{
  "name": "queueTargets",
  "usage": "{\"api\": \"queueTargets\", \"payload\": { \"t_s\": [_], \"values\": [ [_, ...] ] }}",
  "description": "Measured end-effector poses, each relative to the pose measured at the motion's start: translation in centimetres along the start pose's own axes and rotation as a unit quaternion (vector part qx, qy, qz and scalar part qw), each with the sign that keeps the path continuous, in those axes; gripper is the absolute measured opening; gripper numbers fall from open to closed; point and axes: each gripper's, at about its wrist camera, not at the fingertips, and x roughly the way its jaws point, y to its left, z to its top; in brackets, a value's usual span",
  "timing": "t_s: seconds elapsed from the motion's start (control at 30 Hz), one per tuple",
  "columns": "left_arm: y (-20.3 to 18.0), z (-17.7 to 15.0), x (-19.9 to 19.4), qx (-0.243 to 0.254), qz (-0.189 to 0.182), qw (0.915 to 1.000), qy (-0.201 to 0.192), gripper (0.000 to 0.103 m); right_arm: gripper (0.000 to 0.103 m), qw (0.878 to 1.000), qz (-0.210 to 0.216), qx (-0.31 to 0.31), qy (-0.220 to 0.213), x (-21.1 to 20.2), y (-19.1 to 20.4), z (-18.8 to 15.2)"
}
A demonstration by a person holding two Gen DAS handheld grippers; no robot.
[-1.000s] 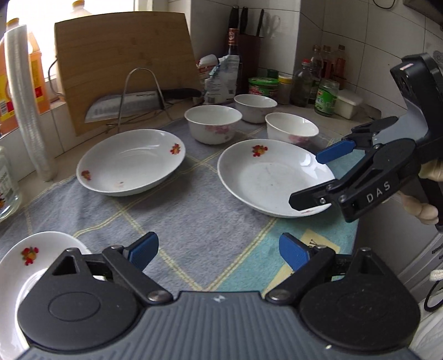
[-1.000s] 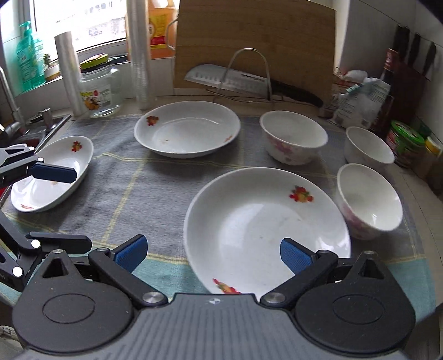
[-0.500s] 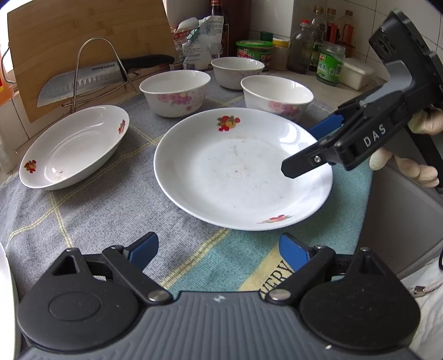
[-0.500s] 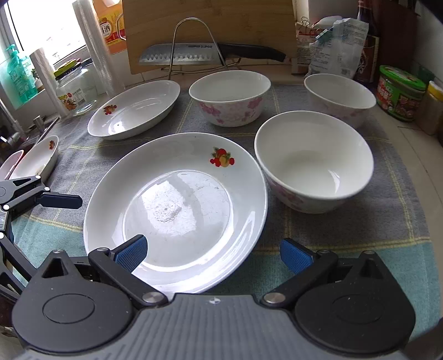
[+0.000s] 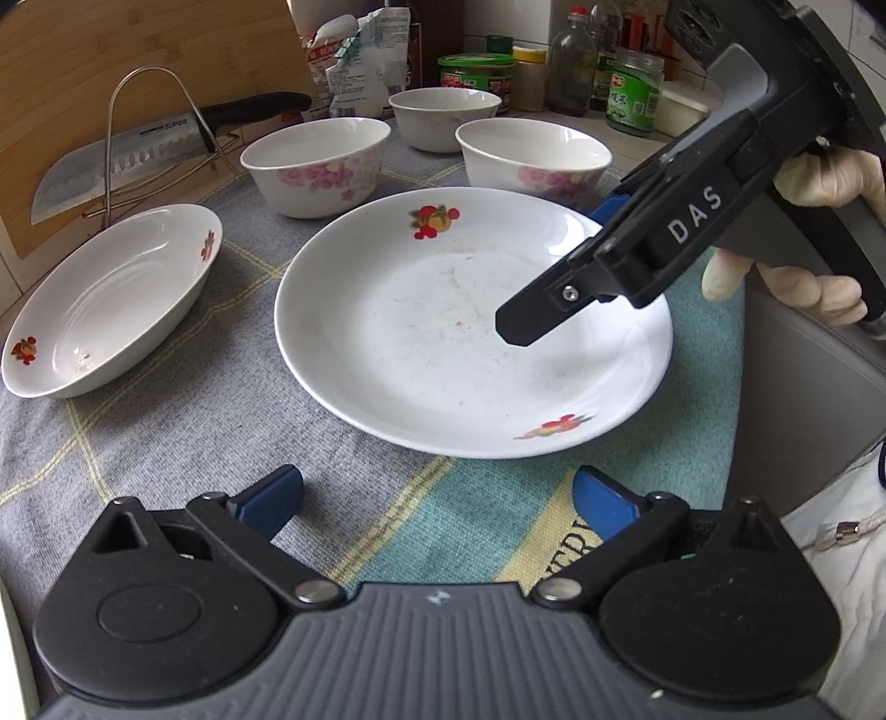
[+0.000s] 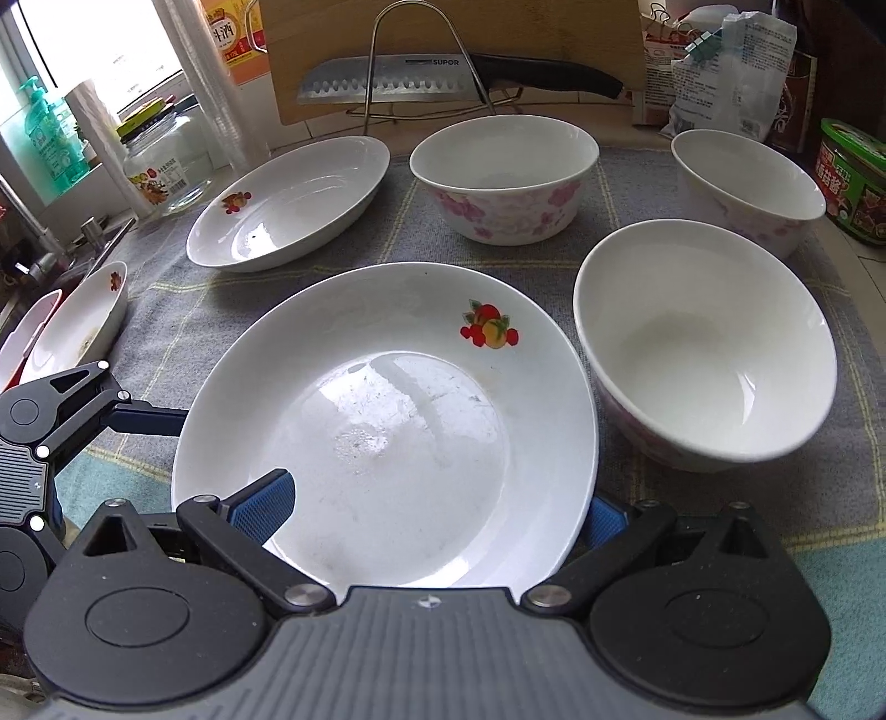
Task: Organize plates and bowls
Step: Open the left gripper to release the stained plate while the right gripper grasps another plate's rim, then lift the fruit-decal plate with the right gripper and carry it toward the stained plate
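A large round white plate (image 5: 470, 332) with fruit prints lies on the checked cloth (image 5: 194, 432). My left gripper (image 5: 437, 498) hovers just short of its near rim, jaws opening, nothing between them. My right gripper (image 5: 559, 260) comes in from the right, one finger over the plate and the blue-padded one at the far rim. In the right wrist view the right gripper (image 6: 434, 512) is open and straddles the rim of the plate (image 6: 387, 421) without pressing on it. An oval dish (image 5: 111, 299) and three flowered bowls (image 5: 315, 166) (image 5: 443, 116) (image 5: 534, 158) stand behind.
A cleaver (image 5: 122, 160) rests on a wire rack against a wooden board (image 5: 138, 50). Jars and bottles (image 5: 634, 91) line the back wall. In the right wrist view another small plate (image 6: 77, 321) lies at the far left by a glass jar (image 6: 166, 166). The counter's edge runs along the right.
Both grippers have moved forward and down toward the round plate. The right gripper's fingers now sit on either side of its rim. The left jaws stand slightly wider.
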Motion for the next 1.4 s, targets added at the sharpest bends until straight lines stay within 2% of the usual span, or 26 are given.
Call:
{"api": "queueTargets", "payload": {
  "t_s": [0.23,0.4,0.73,0.87,1.1,1.4],
  "values": [
    [1.0,-0.2,-0.2,0.04,-0.035,0.9986,-0.004,0.103,0.103,0.999,0.025,0.019,0.009,0.2,1.4,0.7],
    [1.5,-1.0,-0.5,0.058,-0.051,0.9967,-0.026,0.102,0.103,1.0,0.016,0.021,0.013,0.8,2.0,0.7],
    [1.7,-1.9,-1.0,0.064,-0.059,0.9945,-0.058,0.103,0.103,0.999,0.011,0.034,0.009,1.0,1.9,0.8],
    [1.8,-1.7,-0.9,0.067,-0.062,0.9941,-0.059,0.103,0.103,0.999,0.013,0.049,0.007,1.0,1.7,0.8],
    [2.0,-1.8,-0.8,0.065,-0.061,0.9933,-0.073,0.103,0.103,1.0,-0.018,0.004,0.008,1.4,2.9,0.5],
    [2.1,-1.5,-0.5,0.063,-0.057,0.9931,-0.081,0.103,0.103,1.0,0.005,0.01,0.021,1.3,2.0,1.3]
  ]
}}
